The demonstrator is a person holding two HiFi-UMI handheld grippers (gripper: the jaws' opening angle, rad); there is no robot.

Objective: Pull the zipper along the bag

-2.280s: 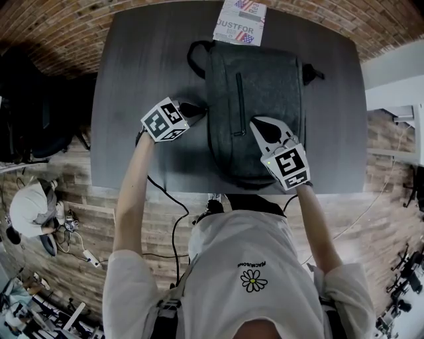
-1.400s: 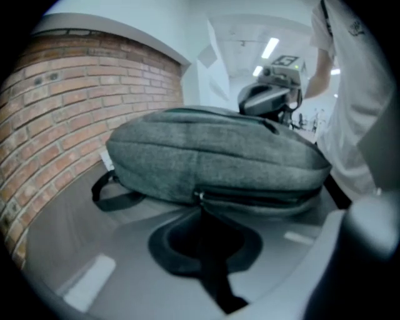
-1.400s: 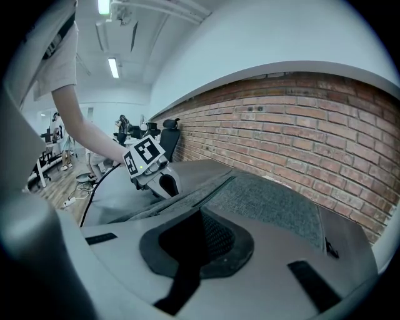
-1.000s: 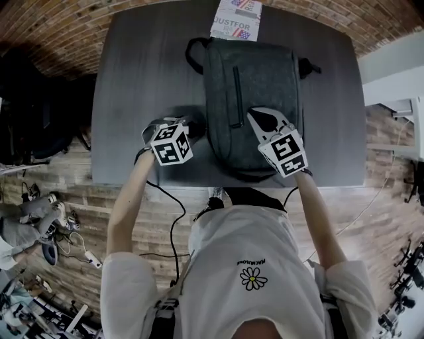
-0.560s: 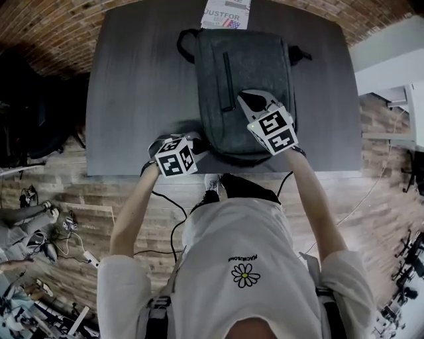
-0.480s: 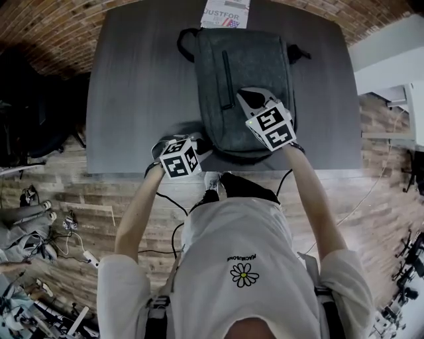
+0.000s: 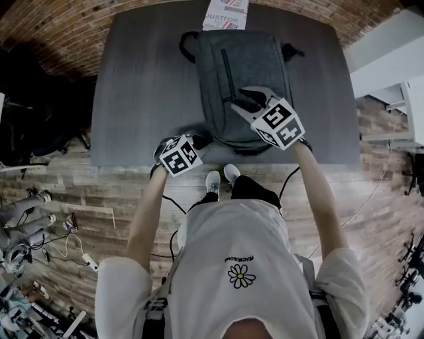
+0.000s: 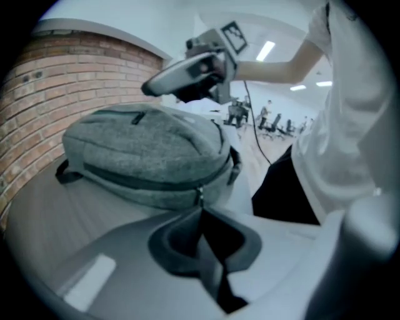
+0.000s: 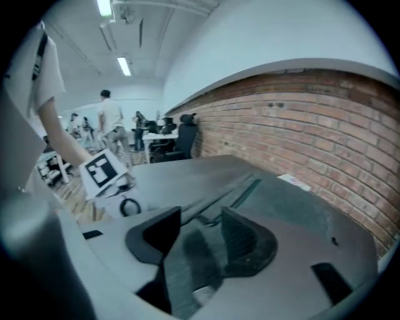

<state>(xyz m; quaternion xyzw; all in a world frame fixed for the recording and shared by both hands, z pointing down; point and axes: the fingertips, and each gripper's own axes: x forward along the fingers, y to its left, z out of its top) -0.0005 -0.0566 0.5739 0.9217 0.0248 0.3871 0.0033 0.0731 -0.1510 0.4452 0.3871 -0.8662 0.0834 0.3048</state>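
A dark grey backpack (image 7: 255,63) lies flat on the dark table (image 7: 139,79). My left gripper (image 7: 199,141) is at the bag's near left corner, by the table's front edge. In the left gripper view its jaws (image 8: 200,211) are shut, and the zipper pull (image 8: 200,196) of the side zipper is pinched at their tips. My right gripper (image 7: 244,99) hovers over the near part of the bag's top. Its jaws (image 9: 200,219) are opening, with only the bag's fabric (image 9: 294,206) below them and nothing between the pads.
A printed card with a flag (image 7: 225,13) lies at the table's far edge behind the bag. A closed front-pocket zipper (image 7: 226,66) runs down the bag's top face. White furniture (image 7: 397,59) stands to the right of the table. My shoes (image 7: 222,177) are at the near edge.
The left gripper has slid along the bag's left side to its near corner. The right gripper, shut before, has opened and risen slightly above the bag.
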